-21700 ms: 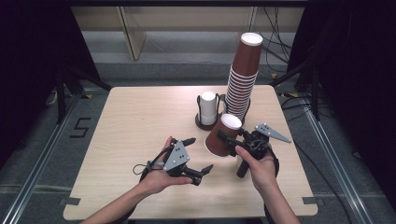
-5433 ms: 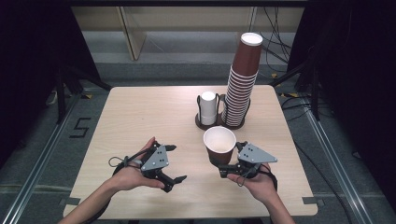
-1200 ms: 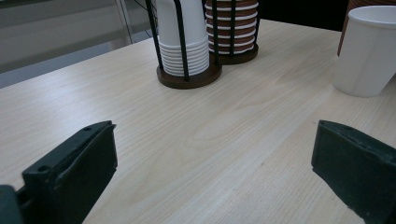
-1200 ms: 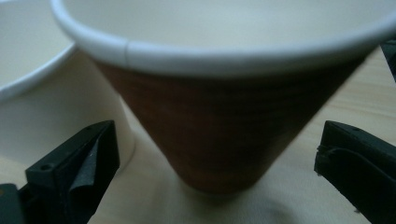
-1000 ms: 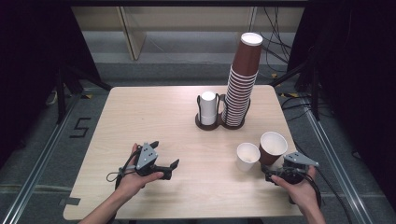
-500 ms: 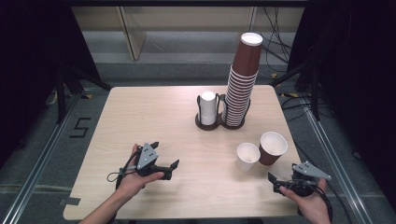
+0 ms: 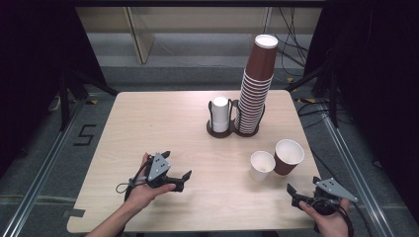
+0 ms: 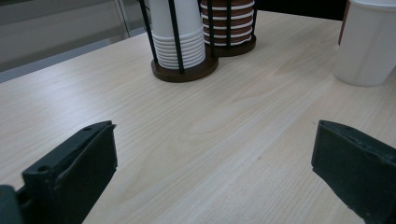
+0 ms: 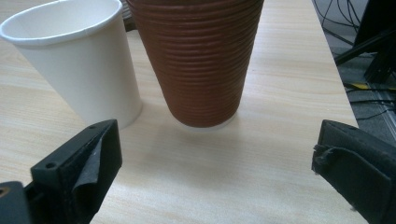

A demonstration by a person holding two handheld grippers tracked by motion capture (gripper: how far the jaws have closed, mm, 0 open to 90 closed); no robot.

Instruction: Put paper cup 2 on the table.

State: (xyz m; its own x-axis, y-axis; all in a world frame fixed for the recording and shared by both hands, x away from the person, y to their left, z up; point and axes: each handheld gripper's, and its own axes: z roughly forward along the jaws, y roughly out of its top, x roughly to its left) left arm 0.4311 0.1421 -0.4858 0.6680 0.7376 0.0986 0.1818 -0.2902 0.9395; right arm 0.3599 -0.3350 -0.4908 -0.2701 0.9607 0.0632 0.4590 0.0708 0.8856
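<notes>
Brown cup: the ribbed brown paper cup (image 7: 288, 156) stands upright, mouth up, near the right edge of the pale wooden table (image 7: 163, 123), its long axis vertical.
White cup: the smaller plain white paper cup (image 7: 262, 165) stands upright just beside it on the left; from the high view I cannot tell whether the two touch.
Right gripper: the right gripper (image 7: 300, 194) sits low at the table's near right corner, jaws spread wide and holding nothing.
Bearing from the right jaws: in the right gripper view the brown cup (image 9: 198, 56) is straight ahead in the middle of the gap, the white cup (image 9: 77, 60) ahead and off toward the left jaw; both stand clear of the jaw tips.
Left gripper: the left gripper (image 7: 179, 181) rests on the table at the near left, jaws wide apart and empty, pointing across toward the cups.
View from the left jaws: the white cup (image 8: 369, 42) is far off at the upper right, with the black wire holder of stacked white cups (image 8: 180, 39) ahead.
Nearer hand: the right one, clearly; the left is well apart from both cups.
Tall stack: the tower of brown cups (image 7: 254, 84) stands behind, beyond the loose pair.
Judgement: any pick here looks like a straight push forward by the right gripper.
</notes>
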